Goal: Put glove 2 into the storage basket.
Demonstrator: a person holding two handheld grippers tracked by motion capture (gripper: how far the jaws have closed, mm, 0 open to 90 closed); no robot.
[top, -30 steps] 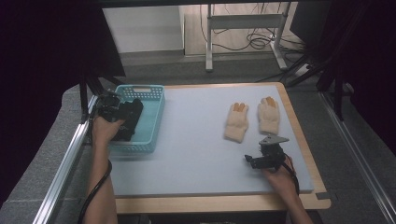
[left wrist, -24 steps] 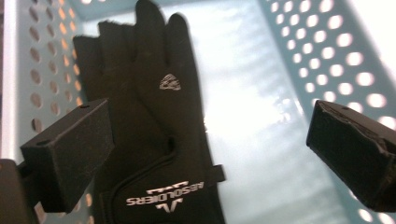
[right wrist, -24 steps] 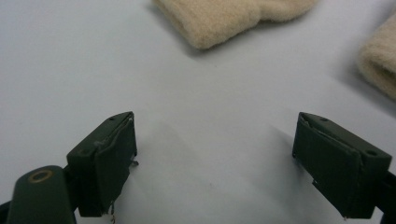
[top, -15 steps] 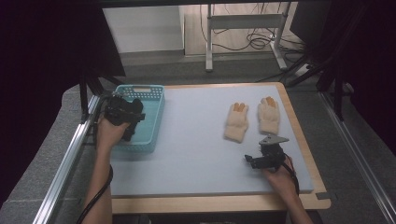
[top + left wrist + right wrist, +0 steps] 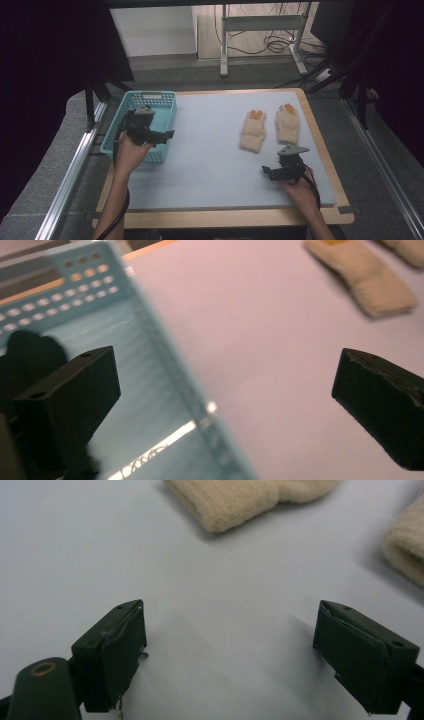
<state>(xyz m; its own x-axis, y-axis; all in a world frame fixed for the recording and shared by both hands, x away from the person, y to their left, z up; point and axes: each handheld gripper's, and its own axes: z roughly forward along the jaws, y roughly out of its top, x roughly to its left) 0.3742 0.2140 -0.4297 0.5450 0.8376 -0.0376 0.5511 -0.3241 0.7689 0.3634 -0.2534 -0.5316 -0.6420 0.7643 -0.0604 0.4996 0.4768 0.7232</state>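
Both gloves (image 5: 252, 131) lie flat on the mat (image 5: 210, 160), well right of the basket (image 5: 142, 125), cuffs toward you. Your right gripper (image 5: 270, 172) sits just below the nearer cuff, jaws wide apart and empty. Your left gripper (image 5: 167, 134) hangs over the basket's right wall, also spread and holding nothing. Judging from this, take the cuff first: come in low, straddle its edge squarely, and close only once fabric sits between both pads.

Basket (image 5: 161, 106): turquoise, perforated. Gloves (image 5: 252, 131): cream, orange fingertips. Worktop (image 5: 210, 160): pale grey mat, wood edge. Fingers (image 5: 117, 655): black.
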